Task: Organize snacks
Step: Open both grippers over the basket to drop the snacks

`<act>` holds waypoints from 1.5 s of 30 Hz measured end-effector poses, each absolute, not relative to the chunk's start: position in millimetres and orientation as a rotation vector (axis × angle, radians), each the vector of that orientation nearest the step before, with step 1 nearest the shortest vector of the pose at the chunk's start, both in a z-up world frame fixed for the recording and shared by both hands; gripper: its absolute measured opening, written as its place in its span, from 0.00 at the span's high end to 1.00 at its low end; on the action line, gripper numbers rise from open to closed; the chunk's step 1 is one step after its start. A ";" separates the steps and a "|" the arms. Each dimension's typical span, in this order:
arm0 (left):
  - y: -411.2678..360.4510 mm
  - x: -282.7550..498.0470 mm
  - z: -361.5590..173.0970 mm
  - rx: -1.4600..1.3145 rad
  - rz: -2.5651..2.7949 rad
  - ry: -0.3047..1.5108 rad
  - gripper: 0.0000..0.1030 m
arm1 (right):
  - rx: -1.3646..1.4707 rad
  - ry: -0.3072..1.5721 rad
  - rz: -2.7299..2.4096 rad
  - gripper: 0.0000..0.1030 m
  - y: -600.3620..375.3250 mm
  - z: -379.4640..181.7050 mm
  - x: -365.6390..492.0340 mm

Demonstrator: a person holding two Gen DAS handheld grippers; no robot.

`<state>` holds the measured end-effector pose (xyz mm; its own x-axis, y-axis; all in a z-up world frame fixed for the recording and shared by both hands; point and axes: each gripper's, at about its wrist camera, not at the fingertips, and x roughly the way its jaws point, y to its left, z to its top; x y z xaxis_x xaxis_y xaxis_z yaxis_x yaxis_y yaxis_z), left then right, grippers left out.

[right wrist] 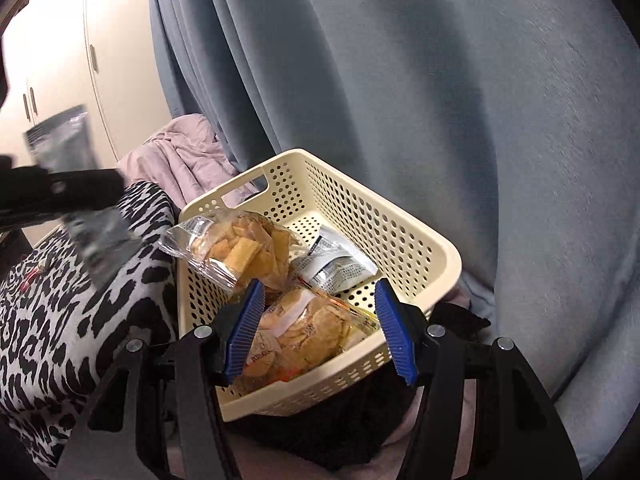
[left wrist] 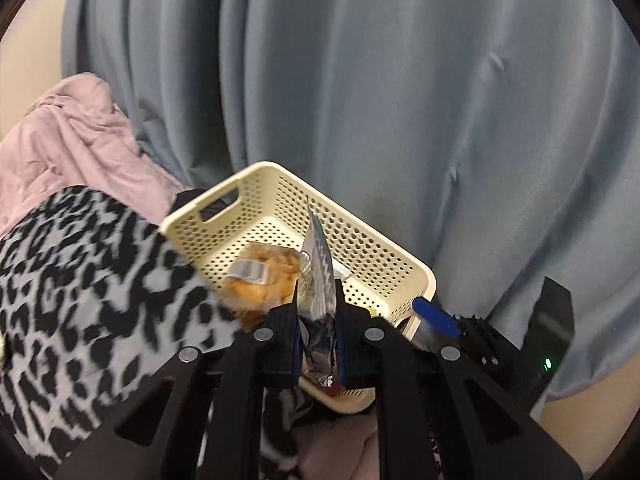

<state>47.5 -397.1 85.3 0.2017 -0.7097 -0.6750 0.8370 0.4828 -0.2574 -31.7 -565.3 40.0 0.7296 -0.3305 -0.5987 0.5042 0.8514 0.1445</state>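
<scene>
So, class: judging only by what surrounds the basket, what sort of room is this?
Probably a bedroom. A rumpled pink duvet and a leopard-print blanket lie beside the cream basket, long blue-grey curtains hang behind it, and cream wardrobe doors stand beyond.

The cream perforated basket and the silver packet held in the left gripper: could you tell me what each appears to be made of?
The cream perforated basket looks like moulded plastic with a smooth, slightly glossy finish: even punched holes, a rounded rim and a cut-out handle. The silver packet, pinched in the left gripper, seems to be metallised foil film: it is shiny, reflective and sharply creased.
</scene>
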 end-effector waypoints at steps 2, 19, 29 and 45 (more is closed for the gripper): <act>-410.6 48.6 79.8 0.198 -1.097 0.843 0.87 | 0.312 0.599 -0.470 0.43 -566.4 38.8 -32.2; -365.0 84.3 73.4 0.147 -0.928 0.827 0.14 | 0.317 0.610 -0.438 0.43 -560.1 36.3 -16.9; -325.8 92.2 81.9 0.111 -0.855 0.812 0.06 | 0.316 0.579 -0.400 0.43 -539.8 52.3 -7.8; -222.2 124.9 87.0 0.114 -0.670 0.752 0.06 | 0.239 0.593 -0.181 0.42 -453.2 71.3 37.0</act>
<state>124.9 -222.2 87.0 0.5346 -0.5217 -0.6649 0.6001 0.7883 -0.1360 37.0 -453.2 71.3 0.8146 -0.0995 -0.5715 0.2361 0.9567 0.1700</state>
